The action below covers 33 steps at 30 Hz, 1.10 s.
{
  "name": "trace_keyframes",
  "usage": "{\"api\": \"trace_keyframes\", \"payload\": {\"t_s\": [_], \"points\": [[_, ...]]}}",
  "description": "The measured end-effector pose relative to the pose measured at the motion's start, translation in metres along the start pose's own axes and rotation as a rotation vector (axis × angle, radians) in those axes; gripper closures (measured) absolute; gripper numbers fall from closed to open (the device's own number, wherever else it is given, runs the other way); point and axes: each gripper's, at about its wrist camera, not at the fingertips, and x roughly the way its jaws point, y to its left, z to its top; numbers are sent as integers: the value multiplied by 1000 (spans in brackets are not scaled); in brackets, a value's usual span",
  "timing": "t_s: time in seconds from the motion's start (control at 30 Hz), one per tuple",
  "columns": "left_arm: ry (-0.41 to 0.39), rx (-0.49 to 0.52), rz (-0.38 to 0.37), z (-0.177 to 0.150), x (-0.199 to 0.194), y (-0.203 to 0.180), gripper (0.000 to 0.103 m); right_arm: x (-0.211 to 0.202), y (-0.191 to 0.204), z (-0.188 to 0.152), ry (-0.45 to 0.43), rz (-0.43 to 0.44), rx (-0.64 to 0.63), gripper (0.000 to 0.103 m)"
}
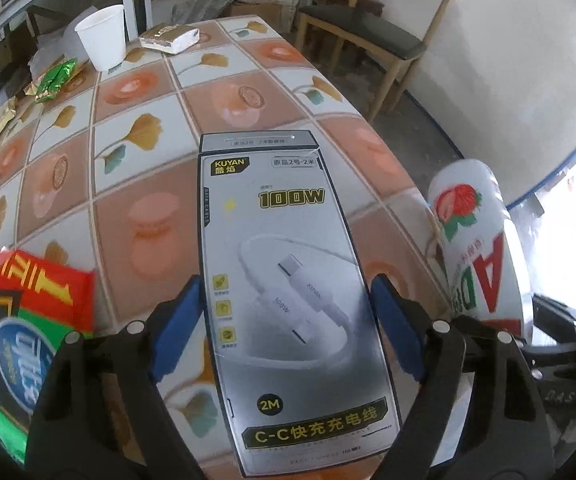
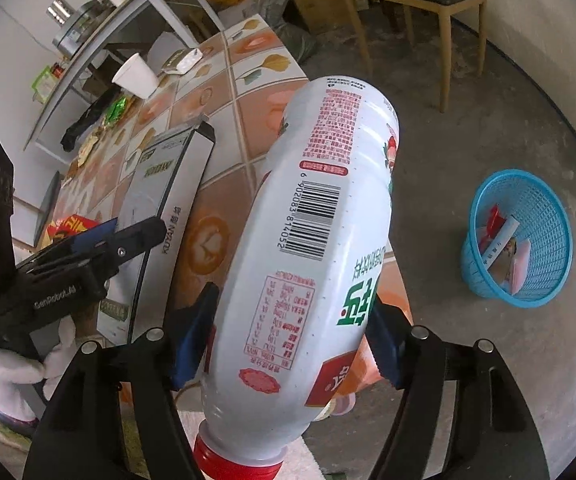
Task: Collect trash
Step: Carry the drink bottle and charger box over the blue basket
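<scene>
My left gripper (image 1: 286,300) is shut on a grey KUYAN cable box (image 1: 284,280), held above the tiled table (image 1: 136,208). The box also shows in the right wrist view (image 2: 168,208), with the left gripper (image 2: 100,240) around it. My right gripper (image 2: 292,328) is shut on a white strawberry drink bottle (image 2: 308,248) with a red cap, held off the table's right edge. The bottle shows in the left wrist view (image 1: 476,248). A blue mesh trash basket (image 2: 544,280) with several wrappers stands on the floor to the right.
On the table lie a red-green carton (image 1: 28,320), a white paper cup (image 1: 104,36), green and gold snack wrappers (image 1: 54,80) and a tissue pack (image 1: 170,38). A wooden chair (image 1: 372,36) stands beyond the table. A shelf (image 2: 88,52) runs along the left wall.
</scene>
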Motion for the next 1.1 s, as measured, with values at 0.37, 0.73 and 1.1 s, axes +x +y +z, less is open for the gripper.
{"api": "trace_keyframes", "payload": {"t_s": [0.37, 0.73, 1.1], "points": [[47, -66, 29, -28, -9, 13, 19, -3, 28, -19, 0, -47, -195, 35], [17, -30, 75, -32, -4, 8, 19, -8, 10, -15, -7, 40, -58, 36], [12, -24, 86, -33, -5, 6, 22, -12, 24, -17, -56, -31, -101, 41]]}}
